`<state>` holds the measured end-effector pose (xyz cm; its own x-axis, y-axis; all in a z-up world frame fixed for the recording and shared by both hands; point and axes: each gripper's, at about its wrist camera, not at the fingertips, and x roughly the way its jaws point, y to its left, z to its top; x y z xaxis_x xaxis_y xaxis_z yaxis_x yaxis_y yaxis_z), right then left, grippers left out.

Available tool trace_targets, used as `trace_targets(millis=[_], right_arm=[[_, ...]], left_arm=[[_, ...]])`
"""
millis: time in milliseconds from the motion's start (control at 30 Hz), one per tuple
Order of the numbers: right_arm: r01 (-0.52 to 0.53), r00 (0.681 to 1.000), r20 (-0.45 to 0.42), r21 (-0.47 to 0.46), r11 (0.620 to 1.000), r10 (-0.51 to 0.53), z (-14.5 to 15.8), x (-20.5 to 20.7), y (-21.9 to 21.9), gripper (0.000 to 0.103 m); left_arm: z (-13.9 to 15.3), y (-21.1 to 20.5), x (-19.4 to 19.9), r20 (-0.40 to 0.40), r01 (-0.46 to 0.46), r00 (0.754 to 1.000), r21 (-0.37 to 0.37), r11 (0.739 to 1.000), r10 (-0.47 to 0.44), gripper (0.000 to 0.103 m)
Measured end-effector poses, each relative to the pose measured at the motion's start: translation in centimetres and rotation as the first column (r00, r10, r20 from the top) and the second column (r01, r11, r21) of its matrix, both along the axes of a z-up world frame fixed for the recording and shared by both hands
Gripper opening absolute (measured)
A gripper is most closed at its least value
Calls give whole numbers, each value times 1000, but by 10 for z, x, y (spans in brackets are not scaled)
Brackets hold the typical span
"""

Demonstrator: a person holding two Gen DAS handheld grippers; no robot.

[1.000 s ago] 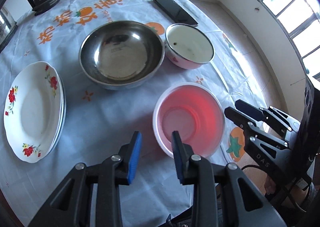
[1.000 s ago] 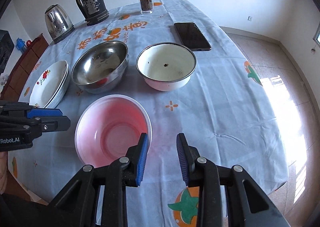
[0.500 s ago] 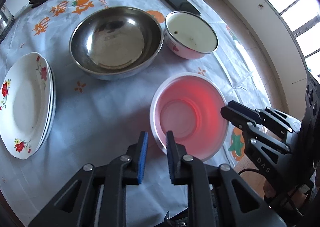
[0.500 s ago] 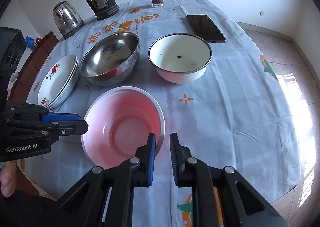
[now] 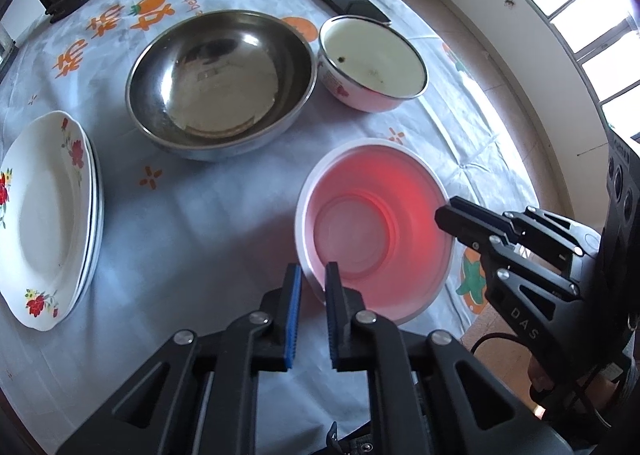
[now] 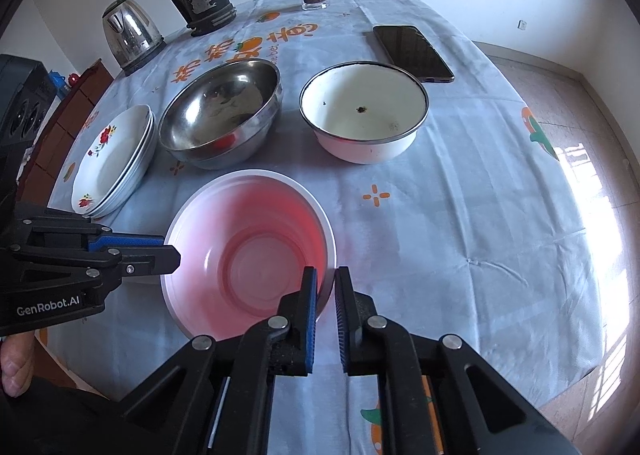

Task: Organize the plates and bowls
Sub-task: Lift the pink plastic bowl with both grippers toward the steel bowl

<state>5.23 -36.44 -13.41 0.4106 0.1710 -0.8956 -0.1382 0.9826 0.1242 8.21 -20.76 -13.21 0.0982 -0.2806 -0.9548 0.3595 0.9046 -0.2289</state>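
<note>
Pink bowl (image 6: 248, 251) sits low centre of frame on the bench (image 6: 460, 215), nearest of three bowls. Both jaw sets have just been closing: left hand-held gripper (image 5: 308, 275) pinches its near-left rim, right hand-held gripper (image 6: 326, 279) its right rim. Step: grasp done. Next, I'd guess: lift level, nest into steel bowl (image 6: 222, 115), keeping both grips even so the thin rim doesn't flex.

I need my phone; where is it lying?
The phone lies flat on the tablecloth at the table's far right in the right wrist view, just behind the enamel bowl.
</note>
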Motion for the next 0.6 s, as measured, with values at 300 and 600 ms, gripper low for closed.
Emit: trace_targets(millis=[300,600], right_arm=[[-1,1000,10,0,1000,1,7,2,4,10],[-17,999,46,0,1000,17,26,8,13,10]], left_arm=[[19,3,-1,55,20,998,5,1000,-21,9],[37,10,2,130,21,991,13,1000,-22,9]])
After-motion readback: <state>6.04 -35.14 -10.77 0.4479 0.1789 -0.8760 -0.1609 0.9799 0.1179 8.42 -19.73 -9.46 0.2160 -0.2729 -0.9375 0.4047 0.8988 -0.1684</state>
